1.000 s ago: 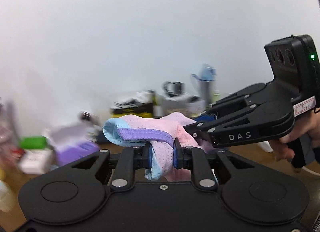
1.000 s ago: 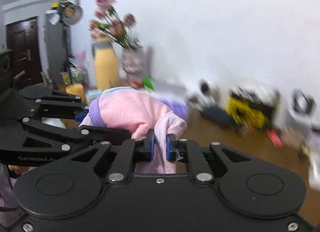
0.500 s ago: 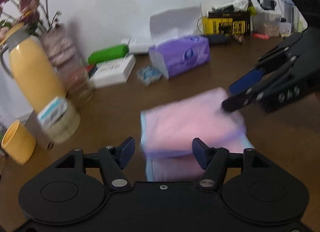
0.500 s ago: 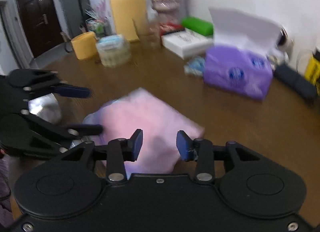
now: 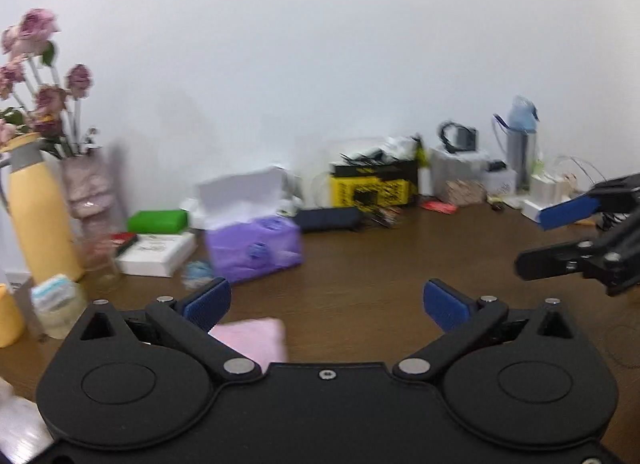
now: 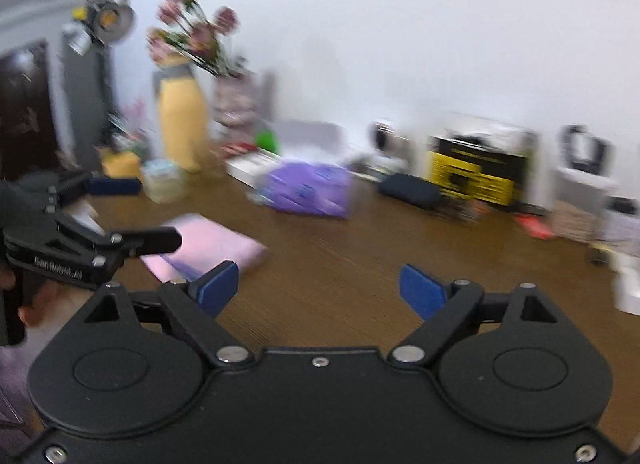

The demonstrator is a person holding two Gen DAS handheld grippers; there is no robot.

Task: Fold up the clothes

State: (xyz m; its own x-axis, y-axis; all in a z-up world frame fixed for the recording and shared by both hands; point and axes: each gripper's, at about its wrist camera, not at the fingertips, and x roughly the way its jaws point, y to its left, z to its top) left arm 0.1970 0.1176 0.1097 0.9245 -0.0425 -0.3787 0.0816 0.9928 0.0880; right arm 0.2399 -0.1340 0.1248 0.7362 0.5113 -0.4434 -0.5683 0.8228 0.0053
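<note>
A folded pink garment with purple trim [image 6: 208,242] lies flat on the brown table [image 6: 360,264]. In the left wrist view only a pink corner [image 5: 254,338] shows, just below my left gripper [image 5: 326,304], which is wide open and empty above the table. My right gripper [image 6: 320,290] is wide open and empty, to the right of the garment. The left gripper also shows in the right wrist view [image 6: 132,211] over the garment's left edge. The right gripper shows at the right of the left wrist view [image 5: 552,236].
A purple tissue pack [image 5: 254,250], white box [image 5: 154,254], green box [image 5: 158,220], yellow flask [image 5: 38,215], flower vase [image 5: 90,199], yellow-black box [image 5: 372,183] and a bottle [image 5: 520,143] line the table's far side by the wall.
One second ago both grippers were shut on the garment, held in the air. They let it go onto the table, opened wide, and have since lifted and pulled back from it.
</note>
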